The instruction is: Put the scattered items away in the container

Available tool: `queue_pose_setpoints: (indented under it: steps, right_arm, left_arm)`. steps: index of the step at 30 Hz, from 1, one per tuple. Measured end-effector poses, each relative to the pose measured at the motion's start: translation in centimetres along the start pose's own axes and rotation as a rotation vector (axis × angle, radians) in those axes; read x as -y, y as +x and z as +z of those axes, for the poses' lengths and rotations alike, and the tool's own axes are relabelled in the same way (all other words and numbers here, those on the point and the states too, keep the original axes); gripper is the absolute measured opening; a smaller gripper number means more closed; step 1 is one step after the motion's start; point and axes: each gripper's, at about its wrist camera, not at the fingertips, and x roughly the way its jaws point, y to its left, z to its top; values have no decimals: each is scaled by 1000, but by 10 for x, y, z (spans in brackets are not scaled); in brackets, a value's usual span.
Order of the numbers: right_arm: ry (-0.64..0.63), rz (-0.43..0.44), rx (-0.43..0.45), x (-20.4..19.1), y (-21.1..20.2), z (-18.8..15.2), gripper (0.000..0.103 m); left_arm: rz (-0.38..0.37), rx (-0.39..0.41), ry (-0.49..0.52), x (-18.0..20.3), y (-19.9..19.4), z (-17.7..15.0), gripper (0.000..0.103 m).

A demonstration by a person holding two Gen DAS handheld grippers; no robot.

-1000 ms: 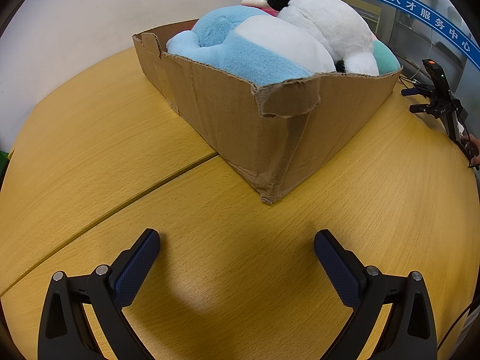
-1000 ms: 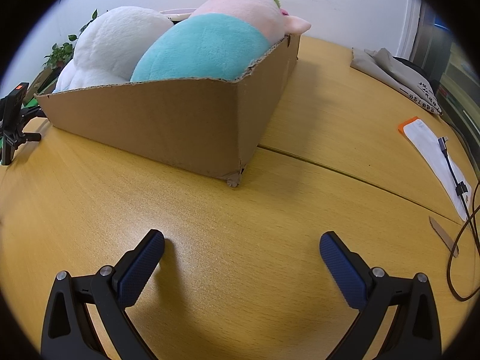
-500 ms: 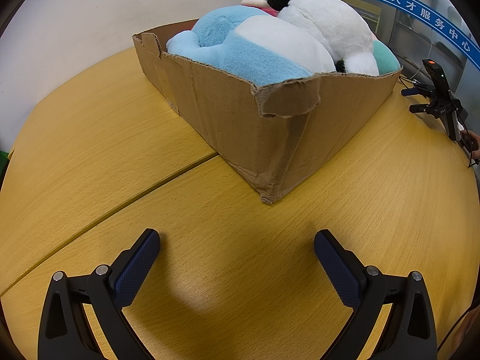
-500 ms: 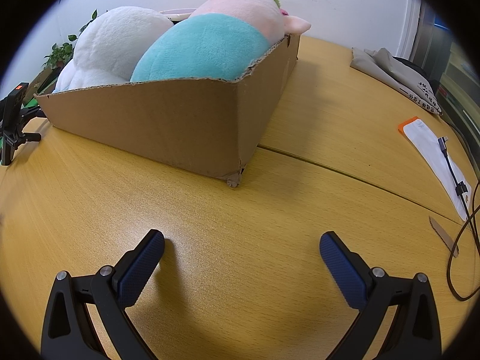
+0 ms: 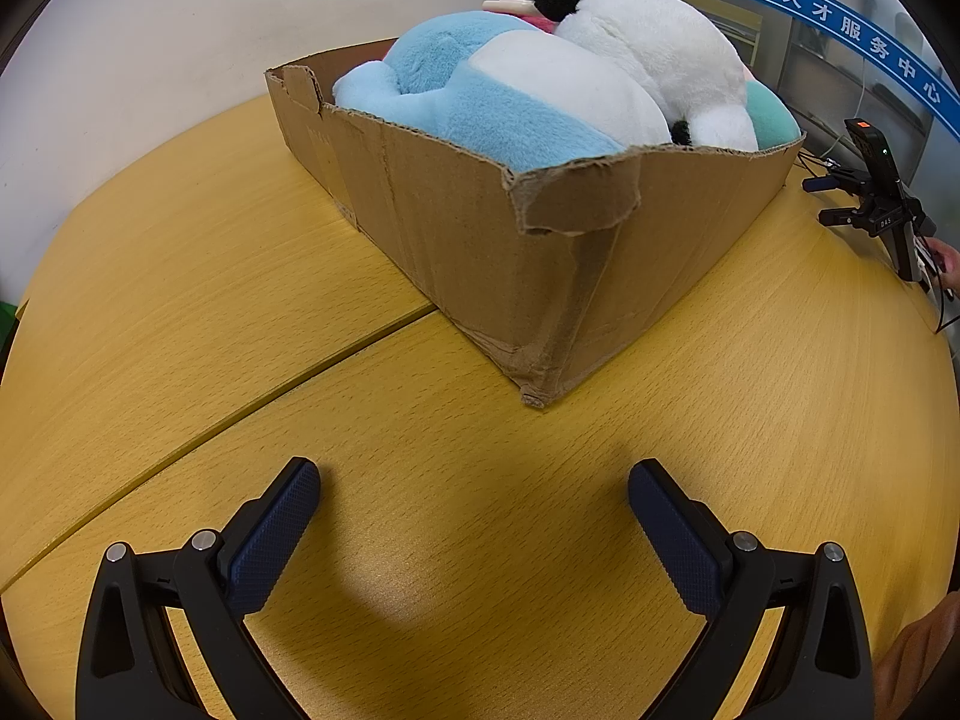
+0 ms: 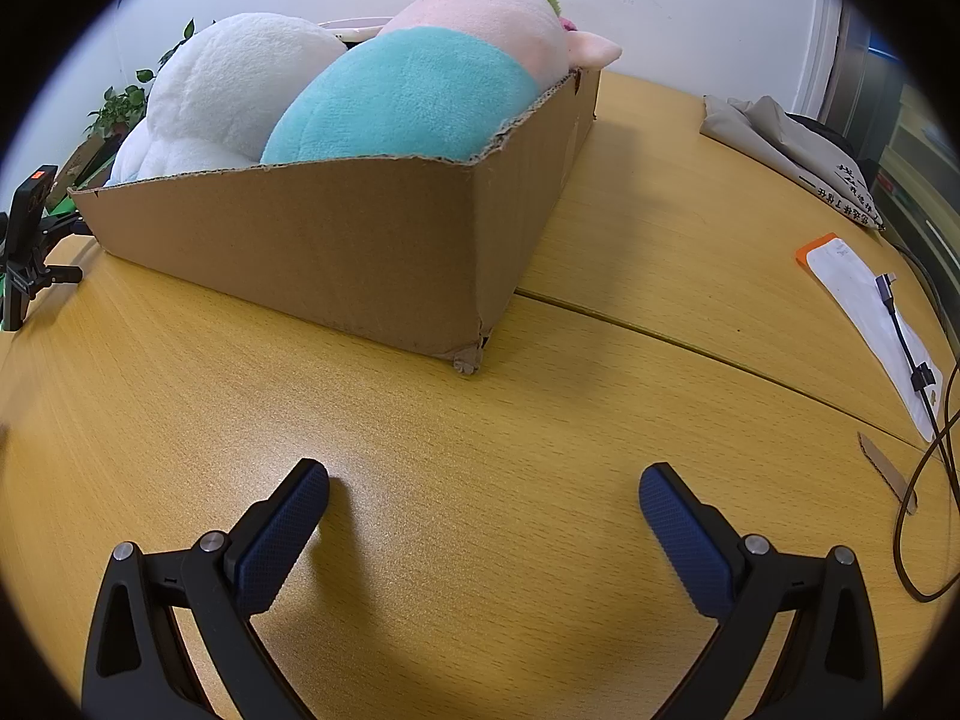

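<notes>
Yellow wood-grain worktop [image 5: 180, 312] carries a torn cardboard box [image 5: 480, 240] near its middle, packed above the rim with plush toys: a blue-and-white plush [image 5: 492, 96], a white plush [image 5: 660, 54] and a teal-and-pink plush [image 6: 420, 90]. Both the left hand-held gripper [image 5: 474, 498] and the right hand-held gripper [image 6: 483, 501] hover just above bare wood short of the box, fingers spread wide, holding nothing. At the far right lie a white packet [image 6: 870, 324] and what may be a charging cable [image 6: 912, 360].
</notes>
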Motion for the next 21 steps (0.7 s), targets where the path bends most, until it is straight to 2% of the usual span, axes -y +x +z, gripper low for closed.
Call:
queue_pose_setpoints:
  steps: [21]
  right_arm:
    - [0,0,0,0,0,0,103]
  left_arm:
    - [4,0,-5,-1,0,1,103]
